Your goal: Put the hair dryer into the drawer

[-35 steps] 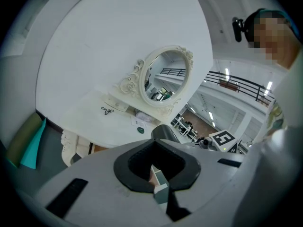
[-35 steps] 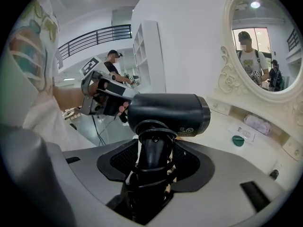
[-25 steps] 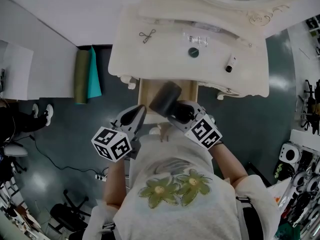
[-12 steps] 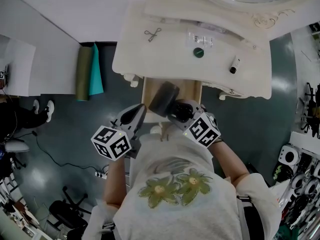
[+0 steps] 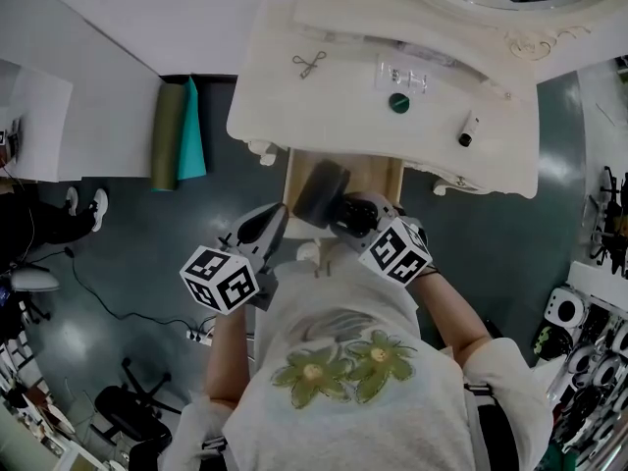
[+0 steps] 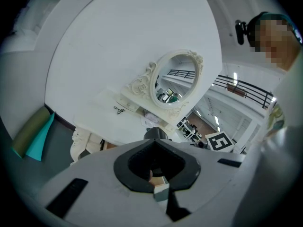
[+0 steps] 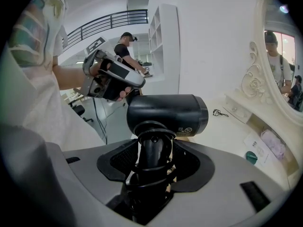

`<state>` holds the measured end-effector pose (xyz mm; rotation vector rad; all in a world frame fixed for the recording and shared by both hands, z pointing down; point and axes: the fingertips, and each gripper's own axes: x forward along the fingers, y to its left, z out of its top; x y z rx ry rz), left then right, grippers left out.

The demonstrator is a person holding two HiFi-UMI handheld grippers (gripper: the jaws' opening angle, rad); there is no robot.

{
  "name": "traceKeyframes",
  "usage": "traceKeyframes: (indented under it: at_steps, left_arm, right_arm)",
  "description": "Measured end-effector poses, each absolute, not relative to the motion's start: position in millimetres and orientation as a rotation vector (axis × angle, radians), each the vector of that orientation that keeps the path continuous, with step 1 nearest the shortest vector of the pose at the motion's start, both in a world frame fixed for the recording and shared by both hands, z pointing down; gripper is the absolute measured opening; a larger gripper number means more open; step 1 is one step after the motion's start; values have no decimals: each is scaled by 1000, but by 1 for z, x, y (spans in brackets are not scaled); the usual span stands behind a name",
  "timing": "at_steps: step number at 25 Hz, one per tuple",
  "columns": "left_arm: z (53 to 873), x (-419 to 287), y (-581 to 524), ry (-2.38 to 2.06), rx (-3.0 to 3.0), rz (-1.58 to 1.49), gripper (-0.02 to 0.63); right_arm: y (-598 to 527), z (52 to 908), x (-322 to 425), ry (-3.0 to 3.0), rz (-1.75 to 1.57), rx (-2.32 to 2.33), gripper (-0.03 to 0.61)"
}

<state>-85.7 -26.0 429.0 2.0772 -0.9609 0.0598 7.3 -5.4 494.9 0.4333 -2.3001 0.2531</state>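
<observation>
Right tongs point(image 7: 151, 171) are clamping the handle of the black hair dryer point(image 7: 166, 114), its barrel lying crosswise above them. Just beyond, the open drawer point(image 5: 381, 173) is waiting under the tabletop point(image 5: 294, 116). The dryer is hovering over the drawer's left side, barely nearer than a second ago, so this looks like lining up, not dropping. Nothing is released yet, so lowering it in is probably next. Left tongs point(image 5: 269, 226), just beside the right ones, are pinched together, carrying nothing.

light: even, bright indoor | gripper views: fisheye, dark vignette corners | shadows soft
</observation>
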Motion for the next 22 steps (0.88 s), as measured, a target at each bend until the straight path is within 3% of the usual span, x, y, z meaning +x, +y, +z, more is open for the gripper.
traceKeyframes:
  at_steps: [22]
  left_arm:
    - [441,-90,-29,-982,2023,65,8]
  right_arm:
    - [-14,524,4,-2252,231,336,219]
